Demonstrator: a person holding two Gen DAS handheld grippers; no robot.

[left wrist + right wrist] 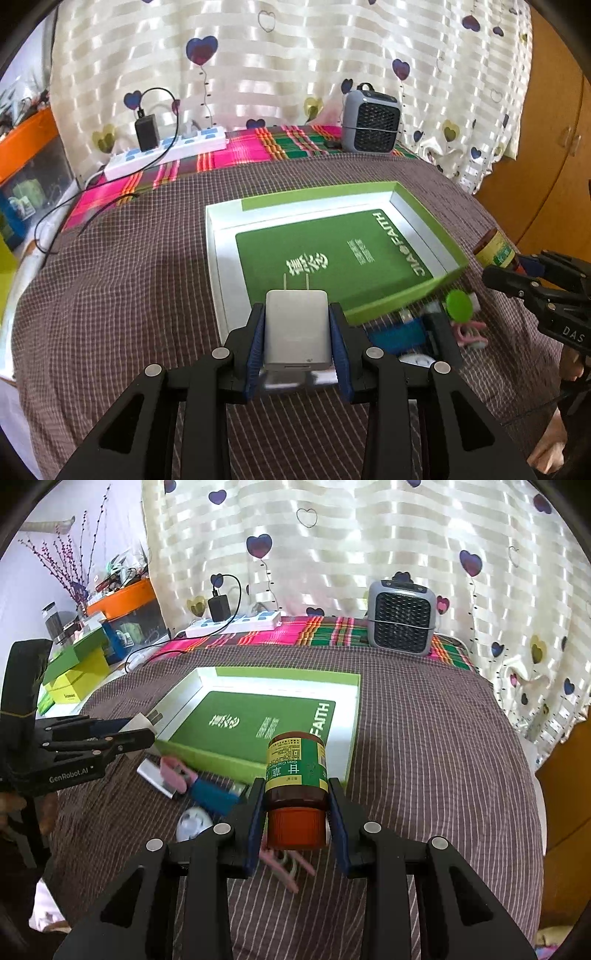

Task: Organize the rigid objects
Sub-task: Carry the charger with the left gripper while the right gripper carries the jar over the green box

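My left gripper (297, 325) is shut on a white USB wall charger (297, 330), prongs pointing forward, held above the near edge of the green box (430, 218). The box lies open on the checked brown cloth, its green base printed with white lettering. My right gripper (297, 803) is shut on a brown pill bottle (297, 775) with a green and yellow label and an orange cap toward me. It hangs above the box's near right corner (351, 738). In the left wrist view the bottle (496, 251) and right gripper (517, 266) show at the right edge.
In front of the box lie a blue USB stick (216, 794), a silver flat thing (155, 775), pink clips (288, 864), a white round item (192, 823) and a green disc (460, 304). A grey heater (400, 618) and a power strip (236, 624) stand at the back. Boxes are stacked at the left (74, 672).
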